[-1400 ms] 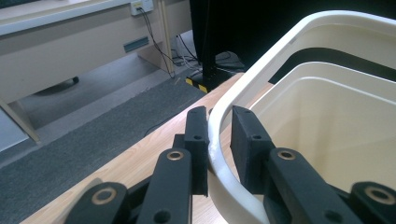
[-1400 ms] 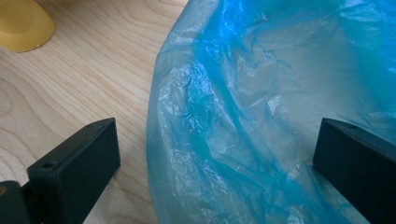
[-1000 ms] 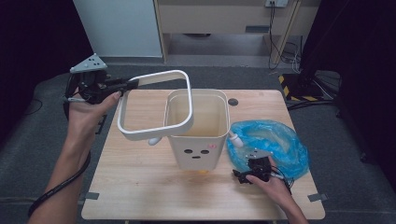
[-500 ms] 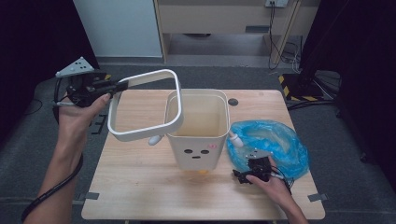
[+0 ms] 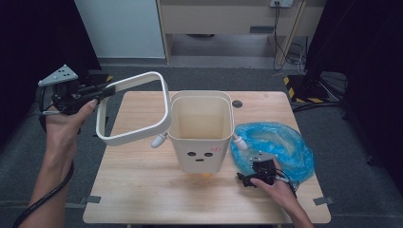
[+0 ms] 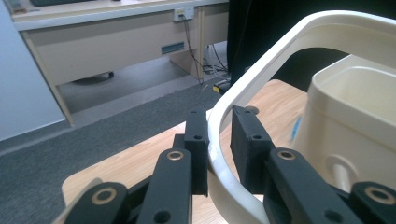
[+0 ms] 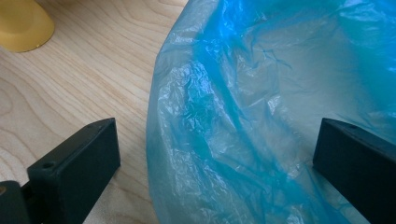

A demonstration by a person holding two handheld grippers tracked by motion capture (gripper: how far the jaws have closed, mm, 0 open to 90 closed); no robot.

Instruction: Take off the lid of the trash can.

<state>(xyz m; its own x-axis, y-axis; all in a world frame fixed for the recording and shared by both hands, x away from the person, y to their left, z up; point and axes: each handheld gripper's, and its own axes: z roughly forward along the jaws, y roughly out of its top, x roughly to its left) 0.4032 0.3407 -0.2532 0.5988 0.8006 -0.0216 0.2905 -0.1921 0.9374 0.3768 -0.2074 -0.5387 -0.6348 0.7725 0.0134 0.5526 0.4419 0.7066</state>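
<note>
While my left claw point(image 5: 102, 89) is clamped on the rim of the cream frame point(image 5: 135, 108), I see that frame hanging tilted in the air just left of the bin point(image 5: 201, 130), clear of the bin's open mouth, with one white peg point(image 5: 159, 140) at its lower corner pointing down toward the counter point(image 5: 142, 185). In the left claw view the two black pads press either side of the frame's point(image 6: 243, 84) curved edge, and the bin point(image 6: 355, 116) sits close behind it. The bin itself stands upright near the middle of the counter, empty inside as far as I can see, with a small face marked on its front wall and a second white peg point(image 5: 237, 141) sticking out of its right side.

My right claw point(image 5: 247, 179) rests low on the counter, just right of the bin's base, at the near edge of the blue plastic bag point(image 5: 280, 145). In the right claw view its jaws stand wide apart, with the crumpled bag point(image 7: 261, 112) lying between them, untouched by either pad.
</note>
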